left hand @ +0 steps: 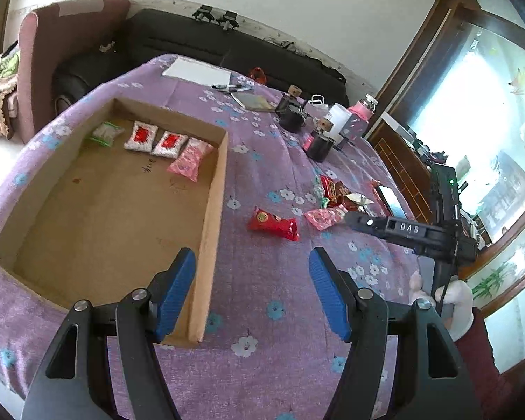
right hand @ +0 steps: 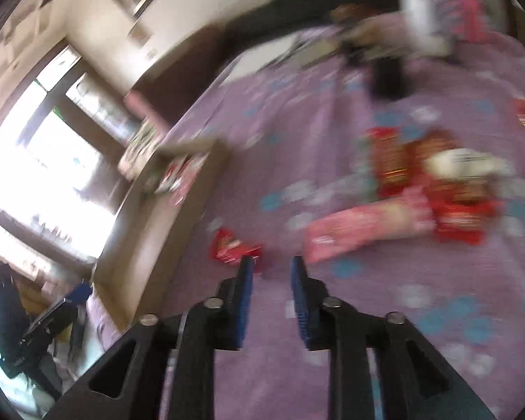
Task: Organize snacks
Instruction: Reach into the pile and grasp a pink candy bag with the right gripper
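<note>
reaching: my right gripper (right hand: 270, 262) points down at the loose snacks on the table, its blue pads a narrow gap apart with nothing between them.
left gripper: my left gripper (left hand: 252, 255) hovers spread wide and empty, straddling the near right wall of the cardboard box (left hand: 211, 210).
target: as i judge it, the red snack packet (left hand: 273, 225) lying alone just right of the box, between the box and the pile; in the blurred right wrist view it sits just ahead of my left pad.
step in hand: pick one loose packet and carry it into the box.
method: widen the pads before descending, straddle the packet across its short side, close on the filled middle and not the crimped end, lift clear of the box wall before crossing.
caution: foil wrappers are likely to slip; the cloth may bunch under the tips.
pile: a pink packet (left hand: 323, 217) and more red and green wrappers (left hand: 336, 192) lie farther right of the box, touching one another.
box contents: four packets in a row along the far wall of the box, green, two white-and-red, then pink (left hand: 189, 159).
surface: a purple flowered tablecloth (left hand: 262, 315), soft and wrinkled.
beyond the box: paper, markers, dark jars and a pink bottle (left hand: 362, 110).
room: a black sofa (left hand: 227, 45) behind the box, bright windows to the side.
</note>
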A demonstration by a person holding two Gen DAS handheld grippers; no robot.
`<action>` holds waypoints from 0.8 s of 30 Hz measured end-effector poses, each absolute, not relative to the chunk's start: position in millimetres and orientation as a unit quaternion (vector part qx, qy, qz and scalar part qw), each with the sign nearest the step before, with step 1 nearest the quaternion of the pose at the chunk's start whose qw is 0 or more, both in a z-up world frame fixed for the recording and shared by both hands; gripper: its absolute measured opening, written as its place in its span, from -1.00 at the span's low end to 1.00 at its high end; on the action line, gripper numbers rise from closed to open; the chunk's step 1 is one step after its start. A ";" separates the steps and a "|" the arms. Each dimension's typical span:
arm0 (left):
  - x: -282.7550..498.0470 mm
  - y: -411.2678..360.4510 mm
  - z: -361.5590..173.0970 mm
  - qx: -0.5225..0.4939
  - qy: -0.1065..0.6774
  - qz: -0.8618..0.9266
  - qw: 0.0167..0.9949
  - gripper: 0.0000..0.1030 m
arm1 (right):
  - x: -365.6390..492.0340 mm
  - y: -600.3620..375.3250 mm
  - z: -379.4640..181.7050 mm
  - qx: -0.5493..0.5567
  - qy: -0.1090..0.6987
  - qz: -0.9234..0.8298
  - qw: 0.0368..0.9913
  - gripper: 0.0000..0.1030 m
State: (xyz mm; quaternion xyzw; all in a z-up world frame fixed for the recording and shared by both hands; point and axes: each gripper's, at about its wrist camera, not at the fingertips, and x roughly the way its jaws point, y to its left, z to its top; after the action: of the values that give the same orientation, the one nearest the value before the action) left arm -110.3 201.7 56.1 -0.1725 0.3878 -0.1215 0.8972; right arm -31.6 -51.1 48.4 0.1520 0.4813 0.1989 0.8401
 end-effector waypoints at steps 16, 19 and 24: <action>-121.1 204.4 56.3 -0.158 0.392 -0.113 0.899 0.30 | 23.8 -46.7 5.8 0.286 0.486 0.019 0.826 0.00; -117.7 201.5 53.2 -0.161 0.396 -0.117 0.896 0.30 | 30.5 -44.2 4.9 0.280 0.489 -0.024 0.826 0.02; -115.2 187.2 48.0 -0.151 0.407 -0.134 0.891 0.29 | 45.3 -39.5 7.0 0.275 0.493 -0.091 0.821 0.02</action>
State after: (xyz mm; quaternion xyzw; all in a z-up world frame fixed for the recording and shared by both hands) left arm -115.2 187.2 48.0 -0.1509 0.4071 -0.1338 0.8908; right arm 45.3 -39.5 7.0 0.2745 0.4931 -0.0907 0.8205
